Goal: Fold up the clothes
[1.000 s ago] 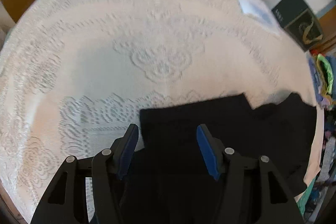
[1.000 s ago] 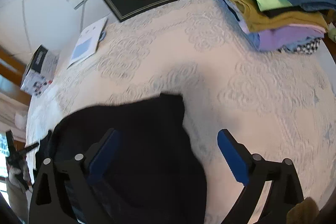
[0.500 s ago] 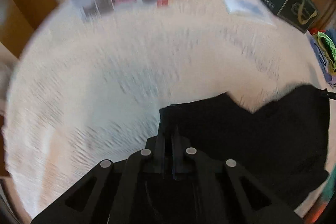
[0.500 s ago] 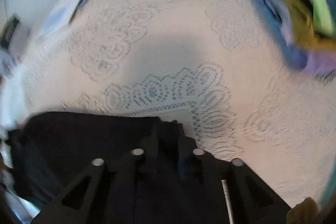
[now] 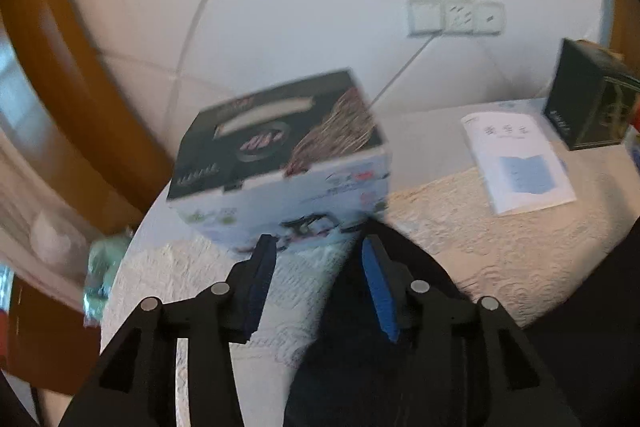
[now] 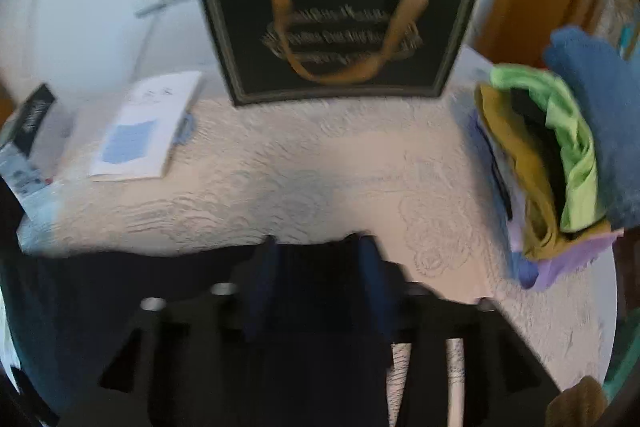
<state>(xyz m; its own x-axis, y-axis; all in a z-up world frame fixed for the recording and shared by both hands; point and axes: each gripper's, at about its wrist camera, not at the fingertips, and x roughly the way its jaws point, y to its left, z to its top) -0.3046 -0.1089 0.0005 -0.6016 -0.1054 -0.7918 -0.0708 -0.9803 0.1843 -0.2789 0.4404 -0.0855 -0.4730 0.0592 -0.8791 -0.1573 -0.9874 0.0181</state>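
black garment laid out, fold barely begun

a black fabric garment (image 5: 360, 367) is spread on the cream lace tablecloth (image 5: 500, 235), directly under and ahead of both tongs. the left gripper (image 5: 316, 281) is seen with its blue-padded jaws parted at a middling width; the cloth's edge runs under the right-hand pad while bare lace shows in the gap, and nothing is pinched. the right gripper (image 6: 320, 283) is likewise parted, with dark cloth filling the space between its pads, though the blur leaves it unclear whether the cloth is touched or merely lies beneath.

a stack of folded clothes in blue, green, mustard and lilac (image 6: 560, 155) is seen well off to the right of the right gripper, so earlier pieces are judged done. the black piece appears only flattened or partly doubled; its remaining folds and its transfer to the stack are judged still outstanding.

beyond the left gripper's tips stands a printed cardboard box (image 5: 280, 163); a white and blue booklet (image 5: 516, 163) lies to its right.
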